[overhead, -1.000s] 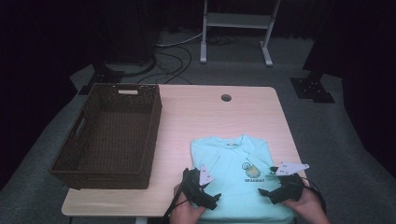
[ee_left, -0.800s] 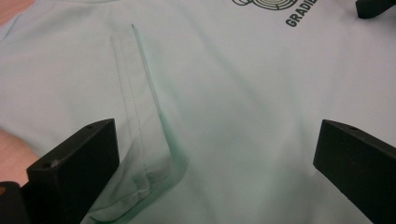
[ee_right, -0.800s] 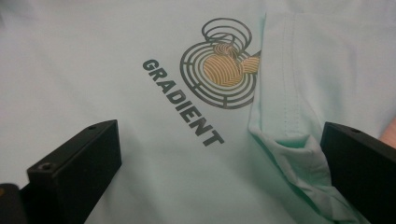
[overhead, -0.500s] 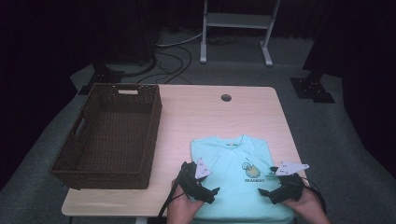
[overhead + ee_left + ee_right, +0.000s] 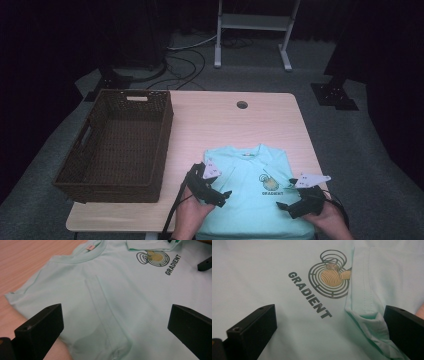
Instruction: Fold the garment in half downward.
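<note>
A mint-green T-shirt (image 5: 247, 195) lies flat, partly folded, at the table's near right, with a round logo and the word GRADIENT (image 5: 310, 295) on its chest. My left gripper (image 5: 224, 196) hovers low over the shirt's left side, jaws wide open around nothing; the shirt (image 5: 107, 300) and its folded-in sleeve lie below it. My right gripper (image 5: 285, 206) is open over the shirt's right side, just above the folded sleeve edge (image 5: 367, 315) next to the logo. The other gripper's jaw tip (image 5: 205, 263) shows at the far right of the left gripper view.
A dark brown wicker basket (image 5: 75, 172) with handle slots stands on the table's left half. A round cable hole (image 5: 242, 105) sits near the far edge. Bare wood (image 5: 230, 125) stretches beyond the shirt. Stand legs and cables are on the floor behind.
Both hands have barely shifted over the shirt; the left gripper has edged slightly inward. The shirt lies as before.
</note>
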### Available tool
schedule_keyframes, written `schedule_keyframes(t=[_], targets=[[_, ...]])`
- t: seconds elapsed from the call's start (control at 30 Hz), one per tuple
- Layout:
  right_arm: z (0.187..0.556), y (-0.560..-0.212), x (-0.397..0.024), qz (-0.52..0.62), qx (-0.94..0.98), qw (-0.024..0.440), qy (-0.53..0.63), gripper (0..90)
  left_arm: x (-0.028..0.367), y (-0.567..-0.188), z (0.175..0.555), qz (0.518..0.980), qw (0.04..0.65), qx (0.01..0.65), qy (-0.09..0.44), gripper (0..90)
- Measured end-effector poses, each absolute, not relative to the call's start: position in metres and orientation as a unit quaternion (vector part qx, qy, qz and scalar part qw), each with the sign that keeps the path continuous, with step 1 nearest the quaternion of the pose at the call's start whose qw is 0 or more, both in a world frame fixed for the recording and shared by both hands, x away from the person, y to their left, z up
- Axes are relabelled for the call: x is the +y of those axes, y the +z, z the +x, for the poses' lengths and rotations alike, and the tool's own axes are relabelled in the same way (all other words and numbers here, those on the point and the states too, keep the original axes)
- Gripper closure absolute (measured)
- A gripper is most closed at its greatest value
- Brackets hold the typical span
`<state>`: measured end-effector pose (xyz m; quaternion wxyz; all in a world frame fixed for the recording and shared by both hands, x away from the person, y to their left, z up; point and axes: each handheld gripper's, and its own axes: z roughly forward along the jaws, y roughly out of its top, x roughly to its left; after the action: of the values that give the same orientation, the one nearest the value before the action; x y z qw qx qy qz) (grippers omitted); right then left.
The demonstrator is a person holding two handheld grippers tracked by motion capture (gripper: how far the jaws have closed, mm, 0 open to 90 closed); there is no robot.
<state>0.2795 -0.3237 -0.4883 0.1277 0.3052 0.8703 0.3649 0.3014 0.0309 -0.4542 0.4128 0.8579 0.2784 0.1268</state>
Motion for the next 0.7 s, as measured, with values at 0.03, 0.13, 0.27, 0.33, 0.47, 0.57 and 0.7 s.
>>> schedule_keyframes(t=[0.03,0.13,0.27,0.33,0.47,0.57,0.7], targets=[[0.279,-0.488,-0.324,0.305,0.87,0.128,0.365,0.0,0.032,-0.453,0.304,0.857,0.413,0.279,0.128,0.0],[0.279,-0.488,-0.324,0.305,0.87,0.128,0.365,0.0,0.036,-0.45,0.31,0.858,0.411,0.278,0.132,0.0],[0.28,-0.488,-0.324,0.305,0.87,0.127,0.365,0.0,0.042,-0.446,0.318,0.856,0.413,0.278,0.14,0.0],[0.28,-0.488,-0.324,0.305,0.87,0.127,0.365,0.0,0.045,-0.443,0.323,0.857,0.411,0.277,0.143,0.0],[0.28,-0.488,-0.324,0.305,0.87,0.128,0.365,0.0,0.048,-0.44,0.333,0.858,0.405,0.277,0.151,0.0],[0.28,-0.488,-0.324,0.305,0.87,0.128,0.365,0.0,0.052,-0.438,0.341,0.856,0.407,0.276,0.157,0.0],[0.279,-0.488,-0.324,0.306,0.87,0.127,0.365,0.0,0.058,-0.439,0.355,0.859,0.398,0.279,0.161,0.0]])
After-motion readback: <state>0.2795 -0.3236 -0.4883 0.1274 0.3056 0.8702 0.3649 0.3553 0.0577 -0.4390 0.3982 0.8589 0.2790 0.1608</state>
